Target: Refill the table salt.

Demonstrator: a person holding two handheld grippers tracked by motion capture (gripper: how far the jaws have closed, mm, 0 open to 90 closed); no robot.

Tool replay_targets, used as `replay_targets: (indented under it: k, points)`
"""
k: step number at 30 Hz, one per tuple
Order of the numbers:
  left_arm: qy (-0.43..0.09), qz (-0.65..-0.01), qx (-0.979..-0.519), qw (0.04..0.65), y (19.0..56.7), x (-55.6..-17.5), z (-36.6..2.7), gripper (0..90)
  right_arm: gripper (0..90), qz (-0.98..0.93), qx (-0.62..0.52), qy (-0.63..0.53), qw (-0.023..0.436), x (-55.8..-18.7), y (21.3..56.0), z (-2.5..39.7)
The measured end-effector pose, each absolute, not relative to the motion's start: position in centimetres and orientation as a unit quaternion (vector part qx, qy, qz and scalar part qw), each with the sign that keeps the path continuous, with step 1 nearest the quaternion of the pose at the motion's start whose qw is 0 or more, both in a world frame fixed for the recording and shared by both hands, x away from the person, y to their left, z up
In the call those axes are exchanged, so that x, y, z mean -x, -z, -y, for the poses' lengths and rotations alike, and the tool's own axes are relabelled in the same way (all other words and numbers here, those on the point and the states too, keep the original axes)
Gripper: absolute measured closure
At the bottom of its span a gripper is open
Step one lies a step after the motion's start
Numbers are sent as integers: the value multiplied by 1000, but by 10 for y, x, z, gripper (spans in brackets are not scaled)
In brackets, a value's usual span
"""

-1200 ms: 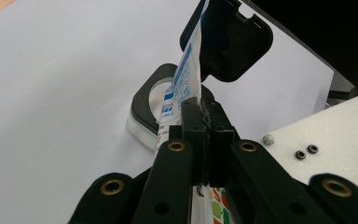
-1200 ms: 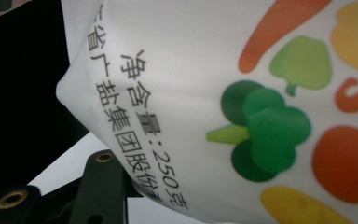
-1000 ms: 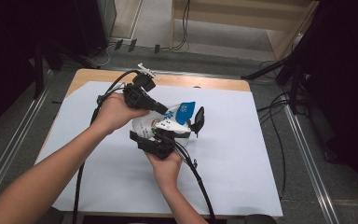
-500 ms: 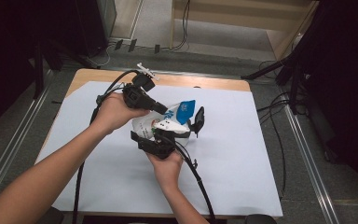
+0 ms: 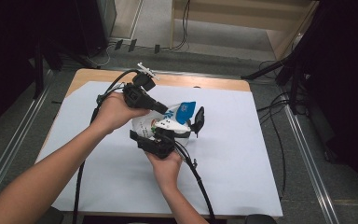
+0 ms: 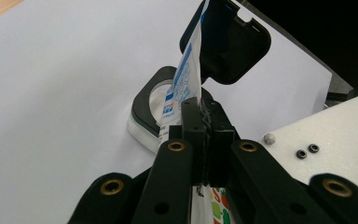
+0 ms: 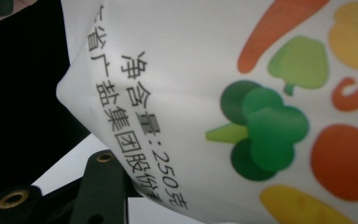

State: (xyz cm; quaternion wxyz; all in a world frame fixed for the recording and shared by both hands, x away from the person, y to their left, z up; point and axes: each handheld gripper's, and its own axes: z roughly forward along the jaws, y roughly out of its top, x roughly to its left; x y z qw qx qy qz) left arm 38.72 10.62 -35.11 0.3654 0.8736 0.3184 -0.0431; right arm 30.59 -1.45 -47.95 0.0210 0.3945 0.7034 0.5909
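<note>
Pouch (image 5: 165, 122) between both hand-held grippers

Lab: papered table (image 5: 242, 154), floor cables (image 5: 279, 116)

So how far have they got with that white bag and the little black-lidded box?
Done: the box sits on the table with its lid flipped open. In hand: both grippers, left and right, hold the printed bag tilted above it. Left: nothing visibly pours yet.
</note>
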Motion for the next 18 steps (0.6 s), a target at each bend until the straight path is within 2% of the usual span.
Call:
replay_targets:
  k: [18]
  points:
    - [43, -316, -874, 367, 350, -387, -106, 900, 520, -703, -395, -592, 22, -306, 478, 15]
